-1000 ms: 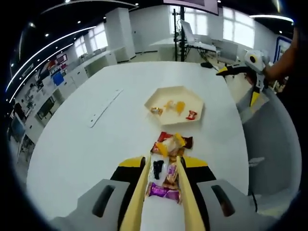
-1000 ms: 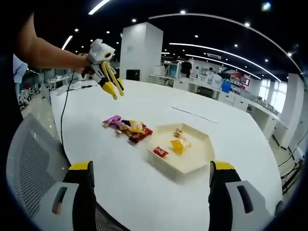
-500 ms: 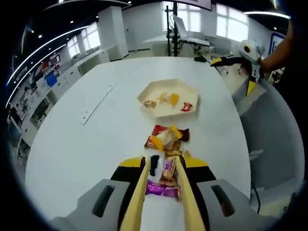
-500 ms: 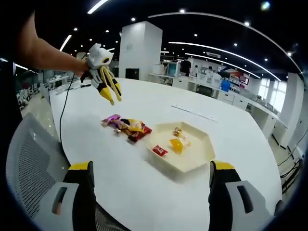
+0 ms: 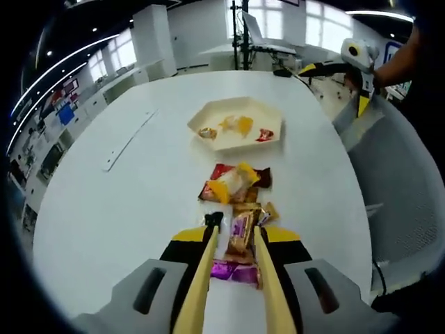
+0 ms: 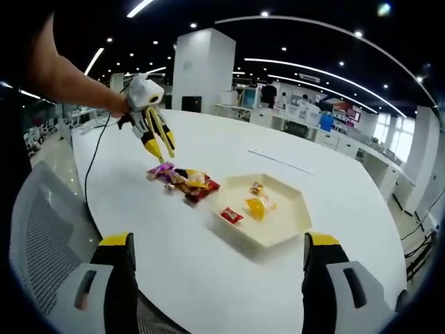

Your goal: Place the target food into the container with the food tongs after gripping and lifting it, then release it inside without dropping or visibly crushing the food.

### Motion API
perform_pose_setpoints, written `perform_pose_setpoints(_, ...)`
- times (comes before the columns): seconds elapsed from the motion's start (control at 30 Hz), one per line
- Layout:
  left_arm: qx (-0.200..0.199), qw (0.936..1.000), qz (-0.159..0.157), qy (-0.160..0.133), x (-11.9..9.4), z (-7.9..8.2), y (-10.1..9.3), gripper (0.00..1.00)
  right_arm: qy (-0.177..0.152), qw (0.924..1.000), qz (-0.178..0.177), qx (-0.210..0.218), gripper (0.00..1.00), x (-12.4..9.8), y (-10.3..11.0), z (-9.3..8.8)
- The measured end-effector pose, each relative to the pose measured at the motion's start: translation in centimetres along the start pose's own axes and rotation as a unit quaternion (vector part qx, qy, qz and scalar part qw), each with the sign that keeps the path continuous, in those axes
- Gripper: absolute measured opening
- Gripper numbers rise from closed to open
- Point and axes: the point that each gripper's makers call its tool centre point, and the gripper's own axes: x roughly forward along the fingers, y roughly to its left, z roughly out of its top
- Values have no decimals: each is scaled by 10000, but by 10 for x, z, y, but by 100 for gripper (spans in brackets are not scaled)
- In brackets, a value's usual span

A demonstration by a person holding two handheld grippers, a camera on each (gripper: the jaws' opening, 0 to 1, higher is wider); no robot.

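Compared with a second ago, the left gripper (image 6: 163, 146) has been brought down much closer to the snack pile (image 6: 184, 184); seen from the right gripper view it now hangs just above the pile's near end, where before it was held well up and off to the side. In the left gripper view the pile (image 5: 235, 202) now sits right at the tips of the yellow tongs (image 5: 233, 229), and the hexagonal tray (image 5: 236, 129) looks a bit further off past it.

The tong blades are kept slightly apart, with a brown-and-gold wrapped snack (image 5: 240, 233) lying between them and a purple wrapper (image 5: 233, 271) just behind it. Whether that snack is actually being pinched can't be told.

Beyond the pile, three small wrapped pieces are already resting inside the tray (image 6: 261, 209). Everything is set on a white round table (image 5: 125, 202).

The right gripper (image 6: 219, 278) is held back from the pile, near the table edge, jaws spread wide with nothing between them.
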Motion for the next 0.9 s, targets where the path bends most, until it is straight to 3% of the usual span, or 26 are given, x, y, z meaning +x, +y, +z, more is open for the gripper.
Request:
perform_pose_setpoints(0.53, -32, 9997, -66, 221, 27, -22, -2, 25, 63, 10000, -58, 19, 98, 0, -3, -2)
perform_pose_setpoints(0.9, -136, 9993, -186, 289, 41, -24, -9, 24, 86, 10000, -31, 24, 97, 1, -1, -2)
